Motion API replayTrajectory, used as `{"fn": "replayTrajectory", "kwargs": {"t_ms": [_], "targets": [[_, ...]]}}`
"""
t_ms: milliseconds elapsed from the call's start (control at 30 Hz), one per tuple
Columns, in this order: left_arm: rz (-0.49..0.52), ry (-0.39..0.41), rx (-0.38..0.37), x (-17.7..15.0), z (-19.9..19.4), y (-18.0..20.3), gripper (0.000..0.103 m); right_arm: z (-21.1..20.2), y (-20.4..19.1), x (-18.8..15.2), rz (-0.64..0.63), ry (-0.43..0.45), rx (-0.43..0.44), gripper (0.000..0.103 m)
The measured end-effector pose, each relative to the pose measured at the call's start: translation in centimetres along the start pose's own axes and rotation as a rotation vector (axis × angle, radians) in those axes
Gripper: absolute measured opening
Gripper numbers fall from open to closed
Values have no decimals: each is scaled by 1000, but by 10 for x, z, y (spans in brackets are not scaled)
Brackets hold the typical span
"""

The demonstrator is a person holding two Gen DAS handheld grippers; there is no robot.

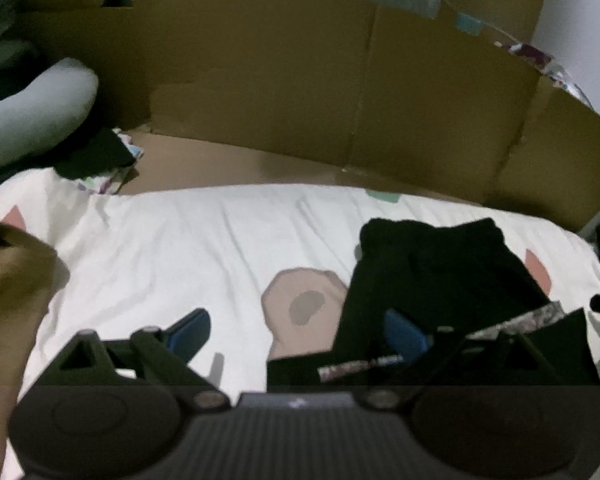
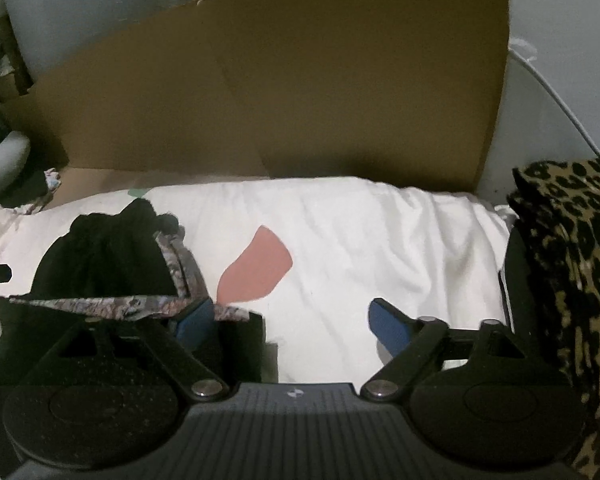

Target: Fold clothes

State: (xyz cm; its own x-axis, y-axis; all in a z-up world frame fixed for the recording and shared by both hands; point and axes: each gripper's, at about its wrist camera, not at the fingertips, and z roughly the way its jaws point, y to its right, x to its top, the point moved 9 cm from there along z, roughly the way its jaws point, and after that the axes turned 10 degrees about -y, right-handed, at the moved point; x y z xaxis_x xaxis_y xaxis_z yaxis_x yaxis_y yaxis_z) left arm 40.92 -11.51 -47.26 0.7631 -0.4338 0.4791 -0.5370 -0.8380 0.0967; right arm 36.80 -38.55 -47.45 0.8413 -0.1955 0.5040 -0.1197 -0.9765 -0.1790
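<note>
A black garment [image 1: 440, 280] with a patterned band lies on the white sheet [image 1: 204, 240], at the right in the left wrist view. My left gripper [image 1: 296, 332] is open; its right finger is over the garment's near edge, its left finger over bare sheet. In the right wrist view the same garment [image 2: 100, 264] lies at the left. My right gripper [image 2: 292, 320] is open; its left finger sits at the garment's patterned band [image 2: 100, 304], its right finger over the sheet [image 2: 380, 248]. Neither gripper holds cloth.
A brown cardboard wall [image 1: 300, 92] stands behind the bed, seen too in the right wrist view [image 2: 300, 92]. A leopard-print cloth [image 2: 572, 280] lies at the right edge. A brown cloth [image 1: 8, 300] lies at the left. A pale bolster [image 1: 32, 108] lies at the far left.
</note>
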Motion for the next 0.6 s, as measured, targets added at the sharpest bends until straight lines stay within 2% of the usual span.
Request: {"fn": "replayTrajectory", "kwargs": {"t_ms": [133,267,600], "targets": [[10,-13,-18,-18,-6,2,93,-5,0,-9,4,-10,35,79],[14,-34,-32,-34,-7,2,85,-7,-1,-18,-1,-31,69,72],[-3,-49,-96,-39,6,0,69,6,-13,-26,-35,-76,126,50]]}}
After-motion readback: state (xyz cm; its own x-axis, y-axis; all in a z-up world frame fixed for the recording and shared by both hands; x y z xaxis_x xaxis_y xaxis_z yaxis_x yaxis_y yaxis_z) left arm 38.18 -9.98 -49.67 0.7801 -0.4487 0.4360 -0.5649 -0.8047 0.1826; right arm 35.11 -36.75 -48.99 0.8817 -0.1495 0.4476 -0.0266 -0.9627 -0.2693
